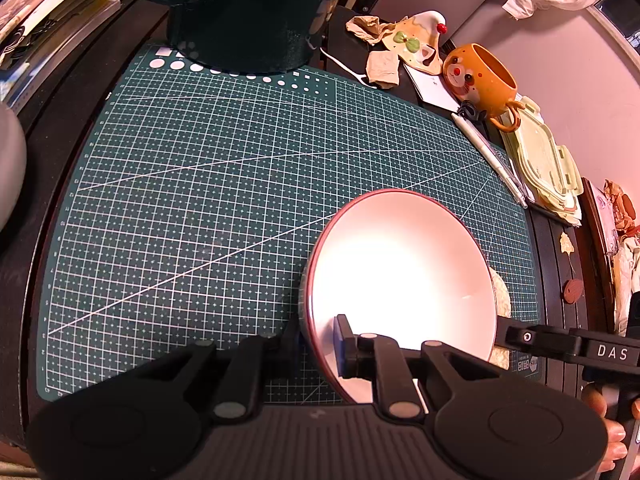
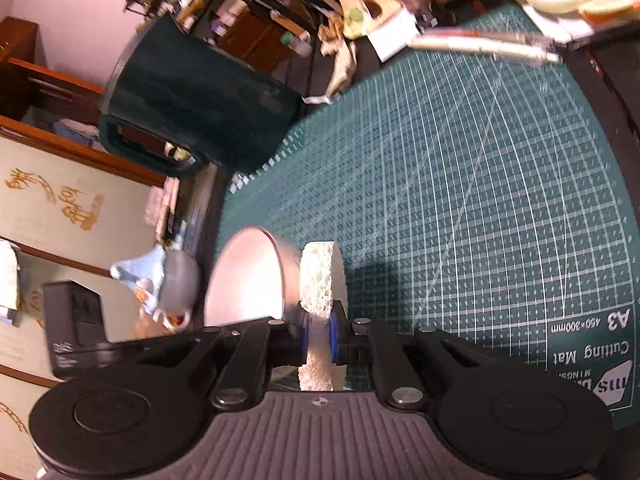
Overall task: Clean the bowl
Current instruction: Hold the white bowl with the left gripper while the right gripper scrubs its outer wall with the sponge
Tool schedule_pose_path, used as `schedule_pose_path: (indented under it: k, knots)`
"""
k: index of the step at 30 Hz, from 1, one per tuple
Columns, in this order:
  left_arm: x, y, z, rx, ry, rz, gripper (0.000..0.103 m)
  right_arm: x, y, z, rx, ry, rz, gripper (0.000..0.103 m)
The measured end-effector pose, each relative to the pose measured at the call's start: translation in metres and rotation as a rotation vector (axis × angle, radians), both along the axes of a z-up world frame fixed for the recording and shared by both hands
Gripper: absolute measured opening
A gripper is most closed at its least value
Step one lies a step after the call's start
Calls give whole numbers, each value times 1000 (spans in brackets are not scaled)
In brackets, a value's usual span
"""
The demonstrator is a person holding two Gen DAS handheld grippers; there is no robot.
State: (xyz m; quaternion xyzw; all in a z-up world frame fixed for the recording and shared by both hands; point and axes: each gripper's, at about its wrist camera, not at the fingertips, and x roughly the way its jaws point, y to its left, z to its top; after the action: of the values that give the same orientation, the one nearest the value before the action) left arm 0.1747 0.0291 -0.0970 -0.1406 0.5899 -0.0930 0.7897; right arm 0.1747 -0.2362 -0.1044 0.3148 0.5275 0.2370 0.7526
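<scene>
Green gridded cutting mat (image 1: pixel 200 184) covers most of the dark desk, and I use it as my landmark. On its near right corner I see the white bowl with a thin red rim (image 1: pixel 400 268), tipped up on edge, its glazed inside facing my left camera and washed out by glare; nothing shows in it that I can make out. My left gripper (image 1: pixel 320 344) is pinching the bowl's lower rim, one blue-padded finger inside the wall and the other outside. From the right wrist view, my right gripper (image 2: pixel 320 334) is clamped on a white, open-textured sponge (image 2: pixel 322 280), which stands on edge and presses against the bowl's (image 2: pixel 248 276) outer wall. The same sponge (image 1: pixel 502 292) peeks out behind the bowl's right edge in the left view. At the mat's far edge stands a large dark green jug with a handle (image 1: pixel 240 12); its inside is out of view. Just off the mat's far right corner sits an orange ceramic mug with a painted face (image 1: pixel 482 78), lying tilted with its mouth towards me; it looks empty. Beside the mat's right edge lie a white pen (image 1: pixel 490 156) and a pale green lidded plastic box (image 1: pixel 544 164). A person's fingers (image 1: pixel 612 436) show beyond the near right corner.
</scene>
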Motion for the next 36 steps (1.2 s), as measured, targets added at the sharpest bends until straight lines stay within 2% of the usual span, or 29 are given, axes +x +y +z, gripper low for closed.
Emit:
schedule_pose_path:
  k: [9, 12, 15, 23, 29, 33, 36]
  knots:
    - [0, 0, 1, -4, 2, 2, 15, -8, -14, 33, 49, -104, -28, 10]
    - [0, 1, 1, -11, 5, 11, 15, -8, -17, 36, 55, -114, -32, 10]
    - [1, 2, 1, -23, 10, 25, 14, -6, -14, 31, 42, -107, -43, 10]
    - [-2, 11, 8, -56, 4, 74, 13, 1, 0, 1, -5, -14, -12, 9]
    - [-11, 15, 13, -76, 15, 124, 14, -2, -1, 5, -3, -31, -13, 9]
    - [-15, 7, 12, -84, 49, 134, 25, -2, -1, 6, -2, -35, -12, 9]
    - [-18, 1, 7, -86, 67, 140, 24, -3, -1, 6, -2, -35, -11, 9]
